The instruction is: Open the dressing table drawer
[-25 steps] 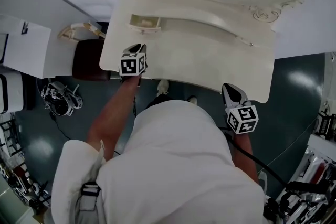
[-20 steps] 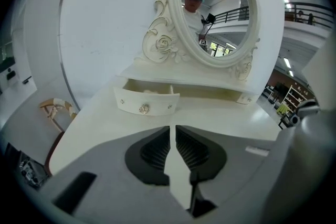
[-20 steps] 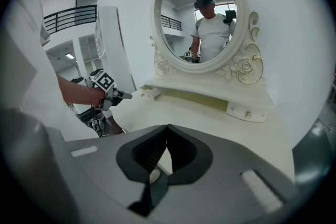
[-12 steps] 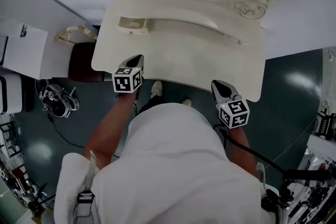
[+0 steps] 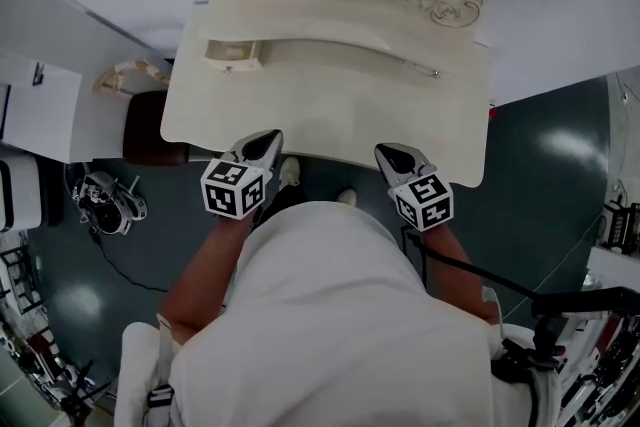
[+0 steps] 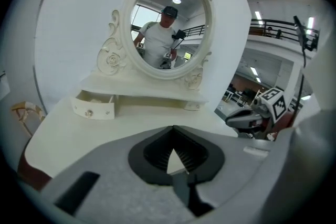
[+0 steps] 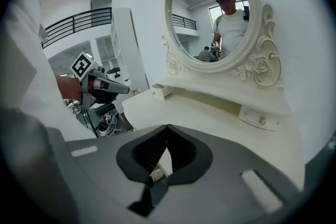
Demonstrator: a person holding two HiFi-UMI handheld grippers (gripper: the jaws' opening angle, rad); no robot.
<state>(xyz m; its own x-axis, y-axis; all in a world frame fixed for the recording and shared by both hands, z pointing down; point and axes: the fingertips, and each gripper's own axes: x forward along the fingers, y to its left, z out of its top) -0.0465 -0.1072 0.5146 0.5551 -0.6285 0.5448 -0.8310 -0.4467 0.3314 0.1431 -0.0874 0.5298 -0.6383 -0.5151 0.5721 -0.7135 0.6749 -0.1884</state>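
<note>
On the dressing table [image 5: 330, 105], near its back left corner, the small drawer [image 5: 233, 54] stands pulled out, so we judge the opening done. Our left gripper [image 5: 266, 139] hovers at the front edge, jaws together and empty, clear of the drawer. Our right gripper [image 5: 392, 155] idles likewise, closed on nothing.

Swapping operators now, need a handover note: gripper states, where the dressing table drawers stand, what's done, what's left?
Left gripper: shut, empty, over the front edge of the dressing table.
Right gripper: shut, empty, at the same edge, apart from the other.
Left drawer: pulled out, below the mirror. Right drawer: closed.
Done: one drawer stands open.
Left: apparently nothing, unless the closed drawer is wanted too.
</note>
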